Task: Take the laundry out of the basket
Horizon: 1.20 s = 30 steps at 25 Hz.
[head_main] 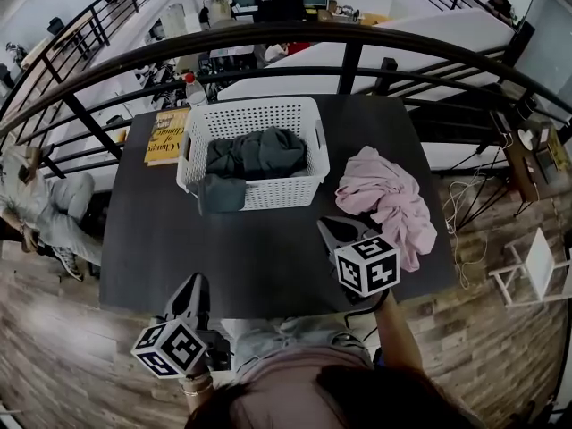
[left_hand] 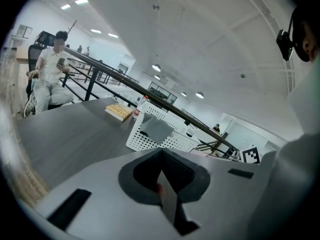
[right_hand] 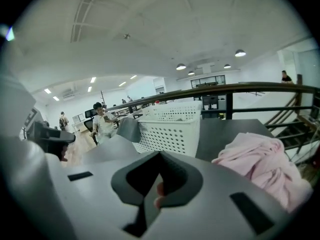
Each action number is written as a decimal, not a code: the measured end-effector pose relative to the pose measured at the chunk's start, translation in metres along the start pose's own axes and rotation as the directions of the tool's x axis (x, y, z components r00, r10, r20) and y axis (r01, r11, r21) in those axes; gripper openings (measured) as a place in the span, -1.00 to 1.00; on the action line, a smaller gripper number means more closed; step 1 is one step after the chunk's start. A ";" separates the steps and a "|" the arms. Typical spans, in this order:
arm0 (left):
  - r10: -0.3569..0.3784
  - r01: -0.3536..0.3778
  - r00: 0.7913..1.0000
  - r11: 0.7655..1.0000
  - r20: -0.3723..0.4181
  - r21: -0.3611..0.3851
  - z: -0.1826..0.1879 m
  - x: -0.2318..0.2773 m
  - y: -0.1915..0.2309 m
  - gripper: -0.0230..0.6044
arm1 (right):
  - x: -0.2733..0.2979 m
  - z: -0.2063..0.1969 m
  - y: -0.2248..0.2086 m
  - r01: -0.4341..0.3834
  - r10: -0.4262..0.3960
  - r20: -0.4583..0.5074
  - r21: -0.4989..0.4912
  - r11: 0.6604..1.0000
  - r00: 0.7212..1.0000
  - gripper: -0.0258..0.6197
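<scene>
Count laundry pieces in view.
3: a pink garment on the table, right of the basket; a dark garment inside the basket; a grey piece draped over its front wall. More may lie hidden underneath.

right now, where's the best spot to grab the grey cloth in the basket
Probably the cloth's flap draped over the basket's near wall. Come from the near side: that part hangs outside the rim, free of the pile.

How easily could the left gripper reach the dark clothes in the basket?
Probably yes: only bare table lies between the left gripper and the open-topped basket, and a grey cloth hangs over its near rim.
</scene>
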State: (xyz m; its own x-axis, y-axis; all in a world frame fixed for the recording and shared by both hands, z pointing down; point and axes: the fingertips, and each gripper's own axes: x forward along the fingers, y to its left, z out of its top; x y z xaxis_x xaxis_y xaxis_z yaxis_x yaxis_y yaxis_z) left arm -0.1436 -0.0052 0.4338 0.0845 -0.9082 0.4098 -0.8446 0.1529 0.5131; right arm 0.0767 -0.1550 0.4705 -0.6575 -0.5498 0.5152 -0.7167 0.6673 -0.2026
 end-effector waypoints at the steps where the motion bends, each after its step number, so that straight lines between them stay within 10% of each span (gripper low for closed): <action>1: 0.000 0.000 1.000 1.000 0.002 -0.001 0.001 0.000 0.001 -0.94 | 0.001 0.002 0.006 -0.011 0.011 0.008 0.002 1.000 1.000 -0.87; 30: -0.115 0.119 0.990 0.992 -0.080 0.049 0.059 0.018 0.053 -0.94 | 0.041 0.034 0.092 -0.007 0.004 0.044 0.079 0.997 0.999 -0.87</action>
State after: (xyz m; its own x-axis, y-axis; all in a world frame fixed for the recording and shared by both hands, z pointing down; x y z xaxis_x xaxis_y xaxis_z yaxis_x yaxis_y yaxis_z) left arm -0.2180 -0.0361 0.4240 0.2225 -0.8859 0.4071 -0.8533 0.0250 0.5208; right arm -0.0245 -0.1337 0.4447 -0.6697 -0.5691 0.4771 -0.7282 0.6295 -0.2711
